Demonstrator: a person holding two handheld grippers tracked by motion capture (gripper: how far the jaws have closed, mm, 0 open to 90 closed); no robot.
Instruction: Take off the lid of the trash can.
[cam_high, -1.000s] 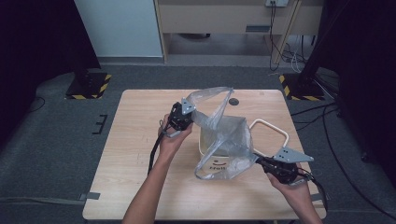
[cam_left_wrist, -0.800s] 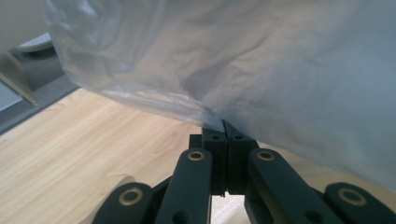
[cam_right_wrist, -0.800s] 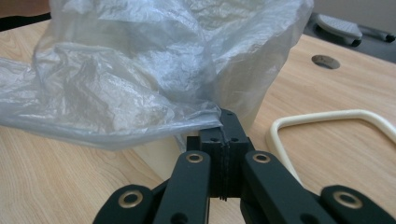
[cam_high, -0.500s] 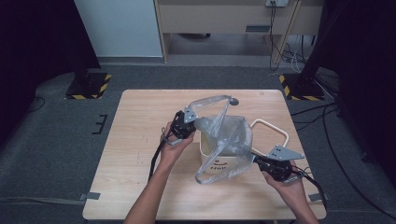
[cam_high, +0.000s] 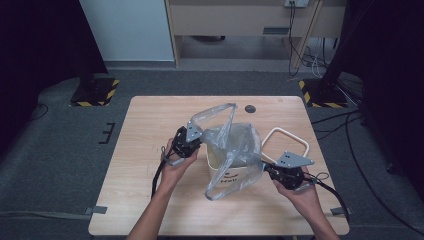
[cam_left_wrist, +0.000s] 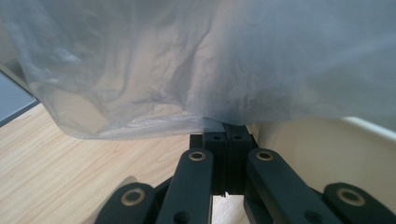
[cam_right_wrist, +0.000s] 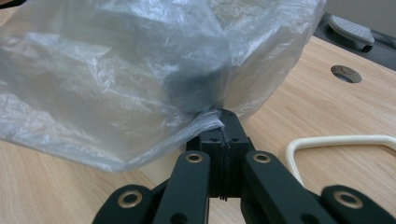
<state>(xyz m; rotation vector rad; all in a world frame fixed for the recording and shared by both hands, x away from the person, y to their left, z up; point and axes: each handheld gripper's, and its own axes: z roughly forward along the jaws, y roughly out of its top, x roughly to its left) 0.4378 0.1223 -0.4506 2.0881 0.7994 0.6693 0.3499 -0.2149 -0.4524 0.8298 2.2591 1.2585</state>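
**Lining the bin: pull the bag mouth down evenly over the rim**

Your light wooden table (cam_high: 150, 195) carries a cream plastic bin (cam_high: 235, 172) near its middle, with the bin's cream loop-shaped frame (cam_high: 285, 142) lying just beside it on your right. Draped over the bin is the thin translucent grey plastic bag (cam_high: 232, 145), stretched between your two hands, with one handle loop standing up towards the far edge.

Your left tool (cam_left_wrist: 226, 137) is fully closed, pinching the bag's edge at the bin's left side. Your right tool (cam_right_wrist: 223, 126) is likewise clamped tight on a gathered fold of the film, at the bin's near right corner.

To do this step well, as I judge it, keep both pinches firm and spread your hands apart so the mouth stays wider than the rim. Lower both sides together; if one leads, the film is likely to bunch or catch on a corner. Pull gently, since such thin plastic probably tears at the pinch points. Watch that the light bin does not tip or slide.
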